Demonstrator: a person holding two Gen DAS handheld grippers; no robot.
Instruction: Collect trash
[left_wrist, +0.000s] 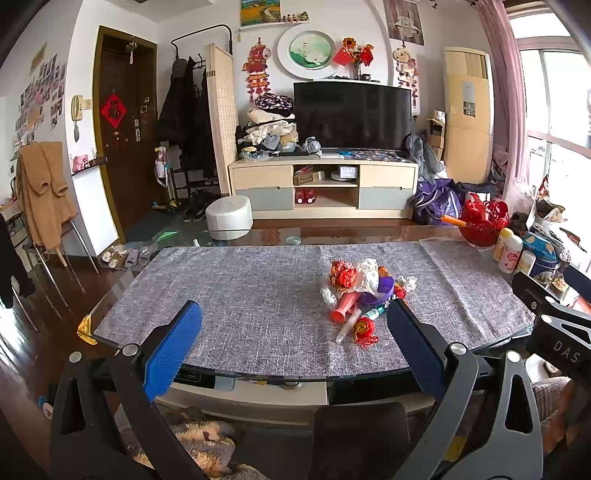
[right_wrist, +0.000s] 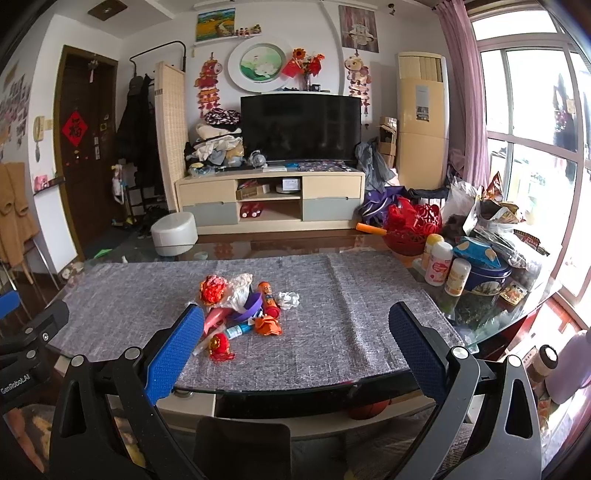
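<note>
Left gripper (left_wrist: 293, 325): we hold it at the near table edge, jaws spread wide with nothing between the blue pads.
Right gripper (right_wrist: 295, 326): we hold it likewise at the near edge, jaws wide apart and gripping nothing; part of its black frame shows at the right side of the left wrist view.
Grey cloth (left_wrist: 236, 295): it covers the glass table (left_wrist: 258, 376) under both grippers, with bare weave between us and the trash.
Trash pile (right_wrist: 243, 310): it lies on the cloth in mid-table, ahead of the right gripper's left finger and, in the left wrist view, just left of the left gripper's right finger (left_wrist: 417, 347).
Pile contents: we see a purple bowl (right_wrist: 251, 308), a pink horn-shaped piece (left_wrist: 343, 308), crumpled white paper (right_wrist: 289, 298), an orange bottle (right_wrist: 266, 293) and red knotted ornaments (left_wrist: 364, 330).
Right side of table: white bottles (right_wrist: 439, 264) and a blue tin (right_wrist: 487, 278) stand beside heaped bags, well apart from the pile.
Far edge: a red basket (right_wrist: 413, 225) sits at the table's far right corner.
Beyond: a white stool (left_wrist: 229, 218), then the TV cabinet (left_wrist: 323, 184) against the wall.
</note>
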